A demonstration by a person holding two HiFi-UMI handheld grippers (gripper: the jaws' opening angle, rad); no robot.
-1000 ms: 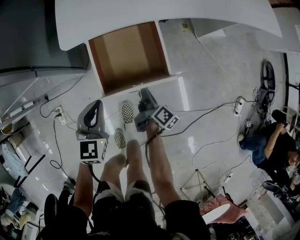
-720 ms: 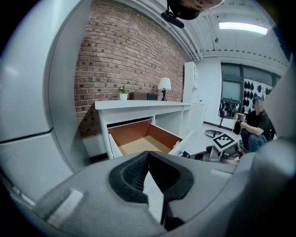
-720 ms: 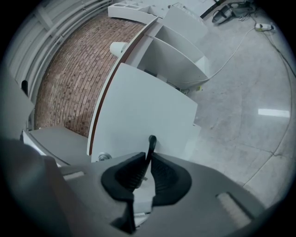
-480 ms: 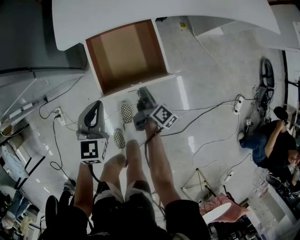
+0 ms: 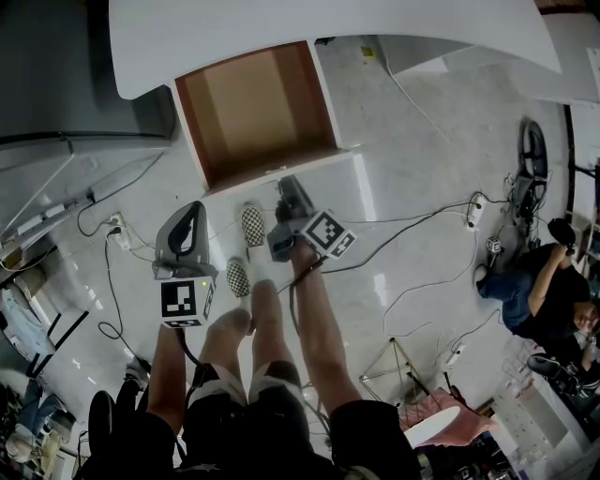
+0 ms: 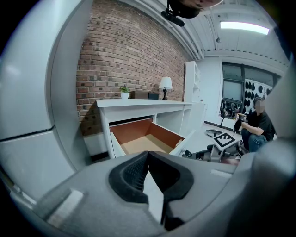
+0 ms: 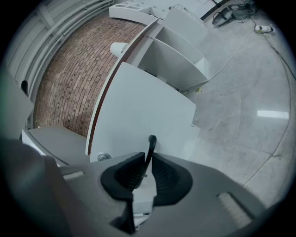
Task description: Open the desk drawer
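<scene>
Seen from the head view, two grippers, one desk and one open drawer make up the scene, with two checkered shoes (image 5: pixel 254 225) on the pale floor between the grippers. At 9 o'clock the left gripper (image 5: pixel 194 210) hangs clear of the furniture, well apart from the drawer; in its own view the left gripper (image 6: pixel 148 155) has its pad tips pressed together with nothing between them. One drawer (image 5: pixel 253 103) stands pulled out at 11 o'clock from under the white desk (image 5: pixel 328 28), its brown inside bare. In the left gripper view one lamp (image 6: pixel 165 84) and one small plant (image 6: pixel 123 89) stand on the desk top. Just above the picture's centre the right gripper (image 5: pixel 286 185) meets the drawer's white front. In the right gripper view its jaws are narrow, closed around the one thin dark handle (image 7: pixel 151 144) on the drawer front (image 7: pixel 143 106), both pads against it; these jaws have just been easing open a little, the handle between them. At 4 o'clock one person (image 5: pixel 548 291) sits on the floor among cables.
</scene>
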